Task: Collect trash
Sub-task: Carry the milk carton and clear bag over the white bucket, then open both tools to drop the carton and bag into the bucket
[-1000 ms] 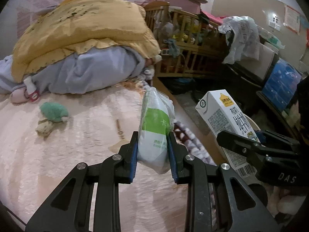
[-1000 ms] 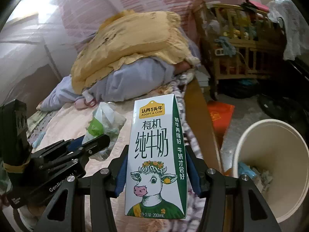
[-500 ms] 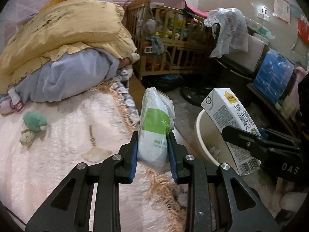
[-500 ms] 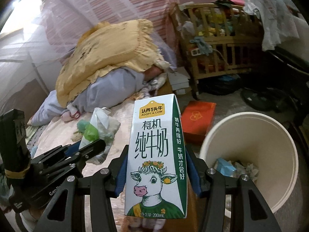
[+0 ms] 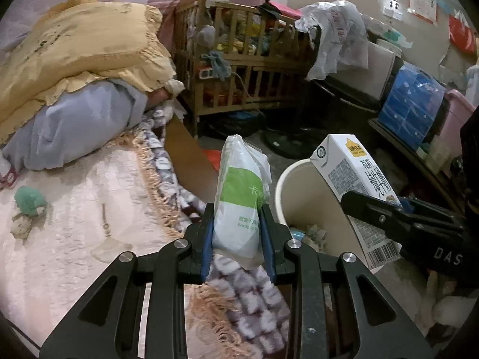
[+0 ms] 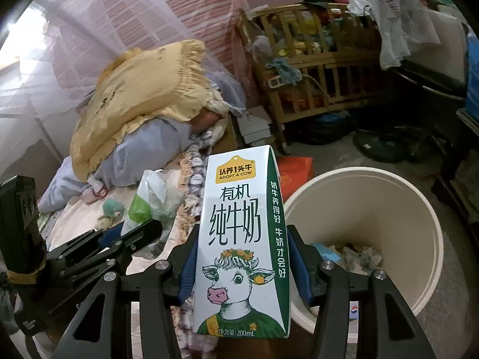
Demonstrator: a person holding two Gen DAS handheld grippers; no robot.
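We have swung both hands off the bed toward the bin (image 6: 389,197), left gripper (image 5: 238,236) clenched on the tissue pack (image 5: 239,206), right gripper (image 6: 241,266) on the milk carton (image 6: 239,239), ready for dropping.

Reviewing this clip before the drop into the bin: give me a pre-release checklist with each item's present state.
1. Left gripper clamped on the tissue pack: ok.
2. Right gripper clamped on the milk carton: ok.
3. Bin open, room above the trash inside: ok.
4. Carton over the bin mouth: not ok, it sits at the near rim, left of the opening.
5. Tissue pack over the bin mouth: not ok, it is above the bed's edge.
6. Carton empty: cannot tell.
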